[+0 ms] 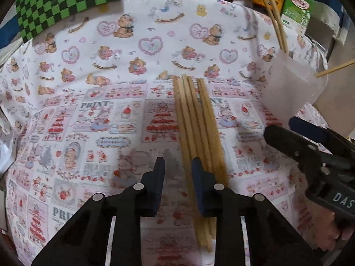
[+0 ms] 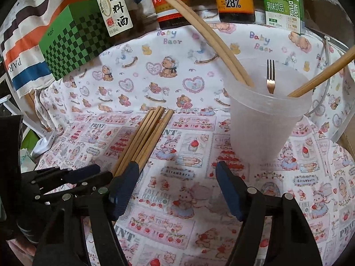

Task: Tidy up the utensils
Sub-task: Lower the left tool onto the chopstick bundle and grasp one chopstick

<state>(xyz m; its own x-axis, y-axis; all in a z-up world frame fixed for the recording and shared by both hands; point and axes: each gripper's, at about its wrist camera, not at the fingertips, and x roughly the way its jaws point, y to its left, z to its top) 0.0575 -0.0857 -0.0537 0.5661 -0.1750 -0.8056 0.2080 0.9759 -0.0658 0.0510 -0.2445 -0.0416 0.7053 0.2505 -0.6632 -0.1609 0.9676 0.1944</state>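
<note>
Hovering over the cloth (image 1: pixel 88 71), the left gripper (image 1: pixel 177 166) stands narrowly open and empty, its right finger (image 1: pixel 199 177) overlapping the chopsticks (image 1: pixel 195 122). These lie mid-cloth, pointing toward the far edge. The right gripper (image 2: pixel 177 173) gapes wide, empty. Only its view shows the fork (image 2: pixel 270 77) upright in the cup (image 2: pixel 261 128).

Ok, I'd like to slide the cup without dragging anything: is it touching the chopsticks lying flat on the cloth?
Apart. The right wrist view shows a broad strip of printed cloth between the cup and the chopsticks lying flat.
</note>
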